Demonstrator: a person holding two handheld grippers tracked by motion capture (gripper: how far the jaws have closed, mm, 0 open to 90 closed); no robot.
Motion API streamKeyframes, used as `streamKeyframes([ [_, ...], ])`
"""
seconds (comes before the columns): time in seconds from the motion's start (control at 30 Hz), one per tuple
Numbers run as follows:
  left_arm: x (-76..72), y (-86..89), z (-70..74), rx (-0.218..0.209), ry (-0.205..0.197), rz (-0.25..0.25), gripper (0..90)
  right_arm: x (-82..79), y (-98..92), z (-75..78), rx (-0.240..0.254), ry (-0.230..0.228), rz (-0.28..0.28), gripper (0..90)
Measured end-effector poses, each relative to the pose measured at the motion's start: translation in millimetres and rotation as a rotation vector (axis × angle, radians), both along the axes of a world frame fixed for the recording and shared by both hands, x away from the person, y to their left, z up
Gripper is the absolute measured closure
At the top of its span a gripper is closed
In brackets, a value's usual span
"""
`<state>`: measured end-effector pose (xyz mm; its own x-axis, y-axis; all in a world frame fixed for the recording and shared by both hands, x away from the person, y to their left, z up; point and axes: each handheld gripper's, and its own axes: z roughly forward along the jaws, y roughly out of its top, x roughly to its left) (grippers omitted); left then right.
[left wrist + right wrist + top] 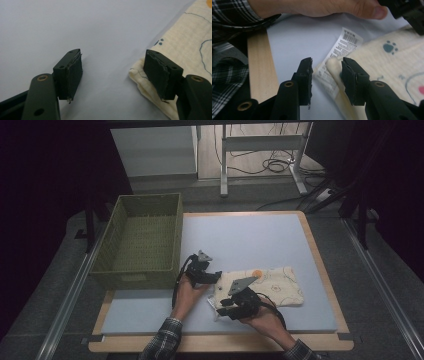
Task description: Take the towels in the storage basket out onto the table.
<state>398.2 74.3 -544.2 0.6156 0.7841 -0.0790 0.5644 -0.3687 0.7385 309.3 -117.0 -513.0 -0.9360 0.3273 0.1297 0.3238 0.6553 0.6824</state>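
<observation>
A cream cloth [267, 285] lies on the grey mat [240, 240]. The left gripper [216, 276] and right gripper [221, 307] sit at its left end. A green basket [115, 227] stands at the mat's left.

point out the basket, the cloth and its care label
basket [116, 272], high view, near front wall
cloth [280, 287], high view, printed top surface
care label [345, 42], right gripper view, barcode end

white care tag [337, 56] at corner of cream cloth [392, 62]: barcode and fine print lines, too small to read; no other text legible.
</observation>
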Motion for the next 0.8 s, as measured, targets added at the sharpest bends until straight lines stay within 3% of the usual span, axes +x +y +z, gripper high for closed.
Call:
streamKeyframes([
  [0.13,0.0,0.1,0.0,-0.001,0.001,0.000,31.3,0.4,10.6,-4.2,-0.030,-0.015,0.005,60.3],
  [0.2,0.0,0.1,0.1,0.000,0.001,0.000,31.4,-0.9,15.2,-8.7,-0.070,-0.035,0.007,61.4],
  [0.3,0.0,0.0,0.1,0.001,0.000,0.000,31.4,-3.5,16.0,-11.7,-0.081,-0.069,-0.004,70.2],
  [0.4,-0.2,-0.2,0.1,0.000,-0.003,0.005,32.1,-2.7,13.7,-11.6,-0.076,-0.053,-0.003,82.1],
  [0.47,-0.8,-0.2,0.3,0.001,-0.007,0.003,34.3,-2.1,12.2,-11.7,-0.070,-0.038,-0.011,85.5],
  [0.5,-1.6,0.0,1.0,0.000,-0.010,-0.022,37.7,-1.0,11.6,-11.6,-0.065,-0.034,-0.010,86.1],
  [0.57,-3.7,-1.0,1.4,-0.009,-0.019,-0.082,55.7,-0.5,10.9,-11.6,-0.060,-0.021,-0.017,86.4],
  [0.67,-4.7,-2.5,1.7,-0.050,0.011,-0.138,83.5,1.0,10.0,-11.8,-0.050,-0.012,-0.016,86.6],
  [0.77,-5.2,-0.5,1.8,-0.072,0.020,-0.123,87.3,1.9,11.4,-10.7,-0.044,-0.004,-0.014,86.7],
  [0.8,-6.4,1.2,2.5,-0.060,0.003,-0.111,87.4,2.0,12.2,-10.3,-0.040,-0.004,-0.014,86.7],
])
